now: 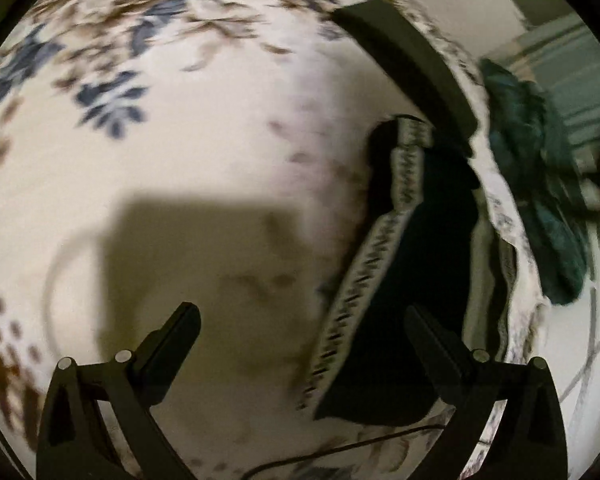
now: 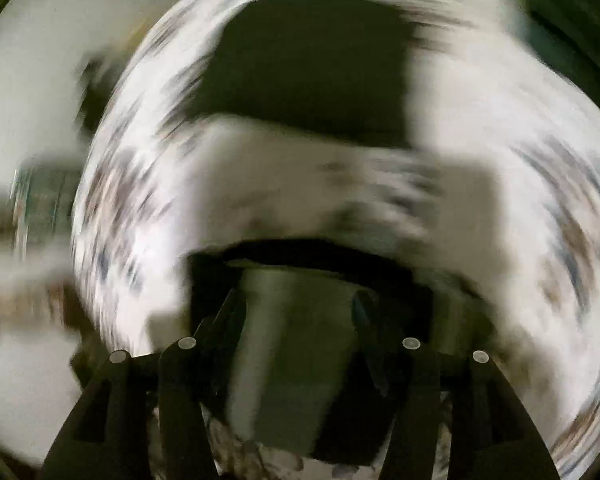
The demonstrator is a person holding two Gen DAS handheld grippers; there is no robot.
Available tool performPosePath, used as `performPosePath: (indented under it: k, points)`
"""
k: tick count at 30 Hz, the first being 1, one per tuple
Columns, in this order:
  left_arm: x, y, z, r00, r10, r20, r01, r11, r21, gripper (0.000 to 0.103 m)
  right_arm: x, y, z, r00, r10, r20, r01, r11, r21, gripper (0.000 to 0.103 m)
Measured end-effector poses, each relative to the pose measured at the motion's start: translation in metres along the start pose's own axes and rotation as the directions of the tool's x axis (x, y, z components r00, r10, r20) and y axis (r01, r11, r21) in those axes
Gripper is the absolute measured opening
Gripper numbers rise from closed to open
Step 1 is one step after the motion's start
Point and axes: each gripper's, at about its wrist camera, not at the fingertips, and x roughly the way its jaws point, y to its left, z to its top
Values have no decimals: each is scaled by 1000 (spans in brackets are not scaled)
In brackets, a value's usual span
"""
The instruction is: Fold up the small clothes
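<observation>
In the left wrist view my left gripper (image 1: 300, 320) is open and empty above a white floral bedsheet (image 1: 220, 140). A dark garment with a patterned white waistband (image 1: 380, 264) lies folded at the right, its dark cloth (image 1: 420, 280) just ahead of my right fingertip (image 1: 420, 320). The right wrist view is heavily motion-blurred. My right gripper (image 2: 300, 304) has its fingers set apart with dark and grey cloth (image 2: 300, 340) between them; whether they hold it I cannot tell.
A dark flat object (image 1: 404, 52) lies near the bed's far edge. A dark teal cloth (image 1: 540, 200) hangs off the right side of the bed. A thin dark cable (image 1: 360, 444) runs along the bottom. A large dark shape (image 2: 312, 68) lies on the sheet ahead.
</observation>
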Motion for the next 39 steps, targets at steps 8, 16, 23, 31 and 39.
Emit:
performPosePath:
  k: [8, 16, 23, 31, 39]
  points:
    - [37, -30, -15, 996, -86, -37, 90, 991, 95, 26, 166, 163, 52, 885, -283, -369, 23, 820, -572, 53]
    - [32, -25, -33, 991, -131, -22, 133, 988, 85, 14, 142, 101, 132, 950, -208, -231, 173, 972, -162, 0]
    - [17, 2, -11, 982, -178, -69, 174, 983, -59, 29, 107, 81, 129, 954, 19, -299, -43, 996, -74, 10]
    - [32, -12, 83, 979, -203, -35, 204, 979, 20, 60, 11, -27, 34, 991, 106, -78, -85, 967, 240, 67]
    - [103, -57, 135, 975, -195, -106, 205, 974, 99, 57, 2, -169, -80, 995, 81, 58, -99, 851, 516, 67]
